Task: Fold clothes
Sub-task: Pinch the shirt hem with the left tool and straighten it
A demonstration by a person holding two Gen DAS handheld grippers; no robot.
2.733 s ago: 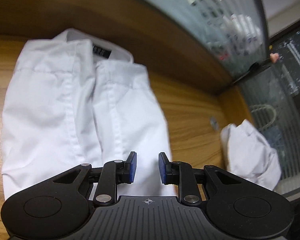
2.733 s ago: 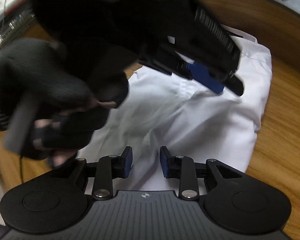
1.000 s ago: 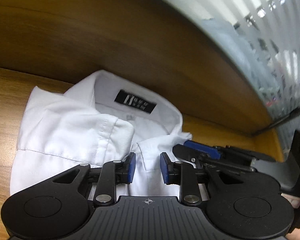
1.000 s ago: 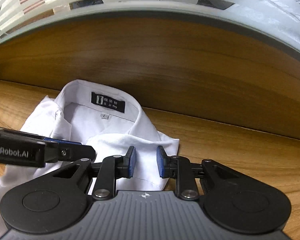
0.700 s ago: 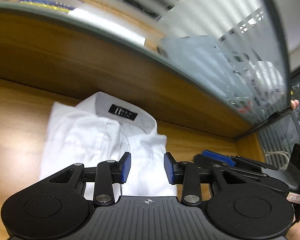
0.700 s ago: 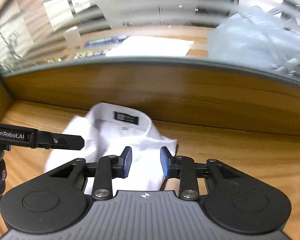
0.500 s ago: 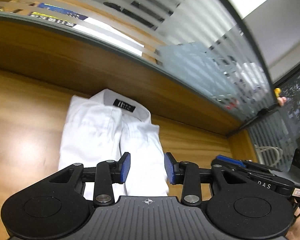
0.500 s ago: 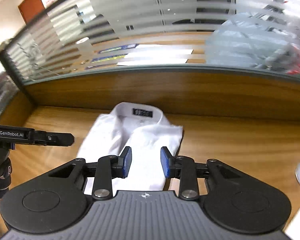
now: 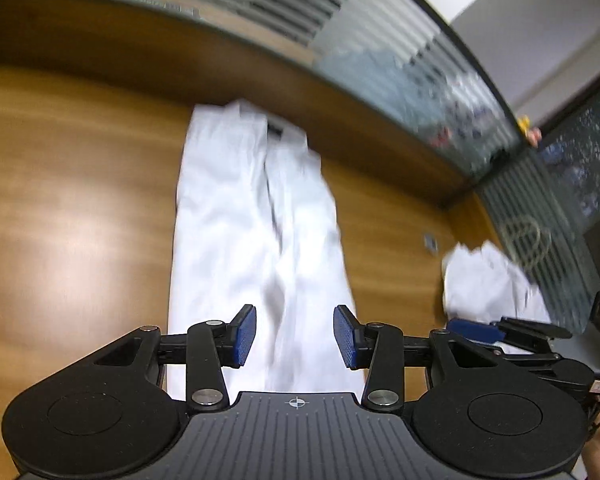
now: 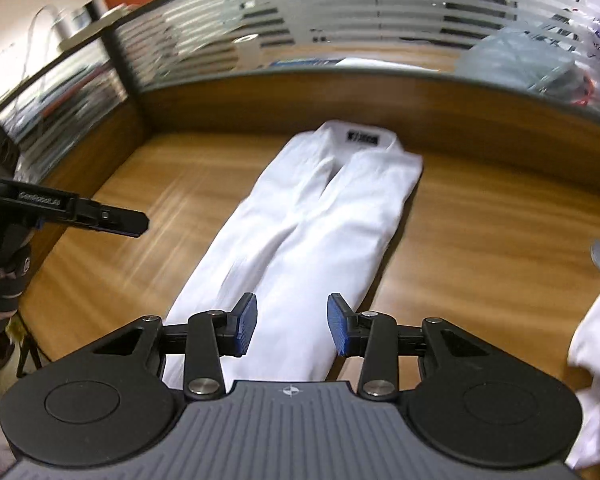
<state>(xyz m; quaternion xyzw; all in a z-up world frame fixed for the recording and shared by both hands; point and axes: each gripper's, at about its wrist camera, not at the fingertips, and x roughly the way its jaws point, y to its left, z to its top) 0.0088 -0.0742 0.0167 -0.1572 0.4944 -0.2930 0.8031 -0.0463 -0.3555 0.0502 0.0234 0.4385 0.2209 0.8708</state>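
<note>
On the wooden desk (image 10: pixel 480 240), the white shirt (image 10: pixel 300 232) is seen laid out long and narrow, both sides folded in toward the middle, its collar and black label (image 10: pixel 362 137) turned toward the desk's raised back panel (image 10: pixel 460 112). Compared with a second ago, when only the collar end filled both views, the whole length of the garment is now taken in — both tools have been drawn up and back from it. The left gripper (image 9: pixel 295 336) is held above the shirt's near end with its blue pads spread well apart, wider than before, and nothing is caught between them. The right gripper (image 10: pixel 292 325) is likewise shown parted and empty over the lower hem. From the right wrist view, the left tool is picked out at the left edge, clear of the fabric. A second crumpled white garment (image 9: pixel 488 284) is noted off to the right on the desk, well apart from the folded shirt. Some motion blur is present.
</note>
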